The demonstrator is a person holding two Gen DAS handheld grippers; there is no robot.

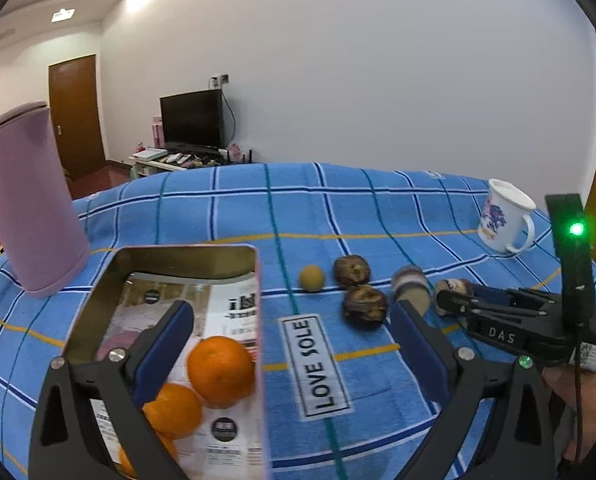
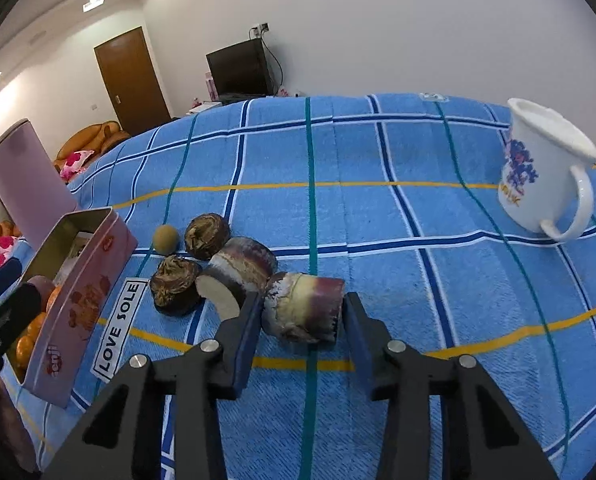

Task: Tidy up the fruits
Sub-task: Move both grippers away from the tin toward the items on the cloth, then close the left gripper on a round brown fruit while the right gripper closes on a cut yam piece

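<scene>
While the right gripper (image 2: 301,312) points down at the blue checked cloth (image 2: 398,220), we find its jaws closed on a purple-and-cream sugarcane piece (image 2: 304,306), one pad against each cut end, the piece lying on the cloth. A second sugarcane piece (image 2: 239,270) lies just beside it to the left, touching or nearly so. Beyond that we note two dark brown water chestnuts (image 2: 207,236) and a small tan round fruit (image 2: 165,239), close together in a cluster.

The left gripper (image 1: 289,344) stands with its jaws wide apart and nothing between them, its left finger over the open pink tin (image 1: 259,320). We record oranges (image 1: 221,370) lying in the tin on printed paper. The tin sits left of the cluster, beside a "LOVE SOLE" label (image 1: 316,364). A mauve cylinder (image 1: 29,204) stands behind the tin; a white mug (image 2: 546,168) stands well apart at far right.
</scene>
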